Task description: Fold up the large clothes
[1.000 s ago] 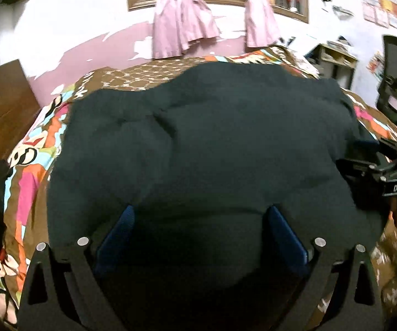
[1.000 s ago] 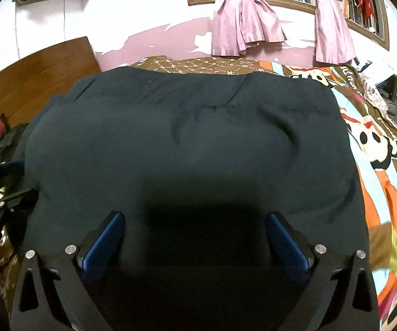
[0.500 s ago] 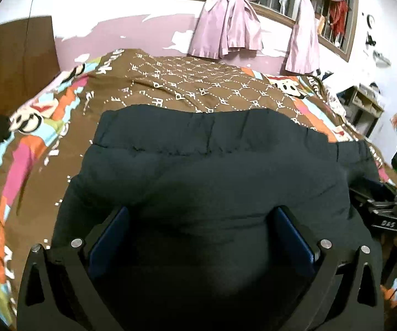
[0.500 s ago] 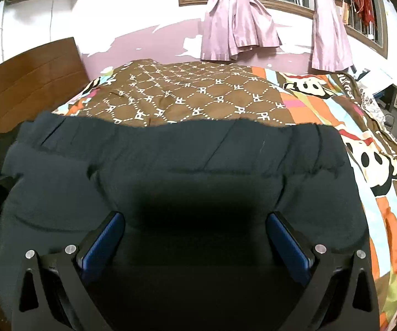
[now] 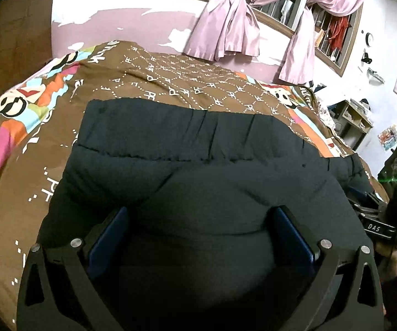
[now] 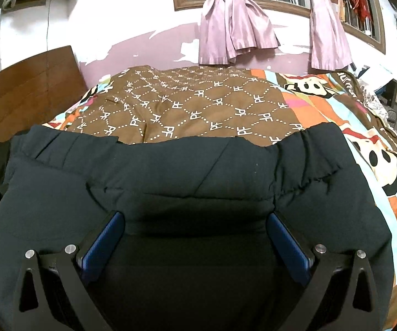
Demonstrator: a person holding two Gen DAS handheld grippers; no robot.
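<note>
Garment (image 5: 198, 182): large, dark, padded, lying on the patterned bedspread (image 5: 171, 82), covering the near half of the bed; far half of the spread is bare. An elastic-looking gathered band runs left to right along its far edge, with a stitched seam just nearer.

Left gripper (image 5: 200, 237): blue pads stand wide apart, dark cloth filling the space between them. Cannot tell whether any fabric is pinched lower down, out of view. Right gripper (image 6: 195, 242): same arrangement, pads spread, cloth bulging between them.

Judgement: both tools sit at the near edge, one toward each side, likely so the wide piece stays level and square while a fold is laid; one tool alone would let a corner sag. Puffy bulk will probably spring back, so the layer may need pressing flat.

Containers: none on the bed. A small shelf unit (image 5: 356, 121) stands at far right against the wall; contents too small to read. Pink curtains (image 6: 234, 24) hang knotted at the window.
</note>
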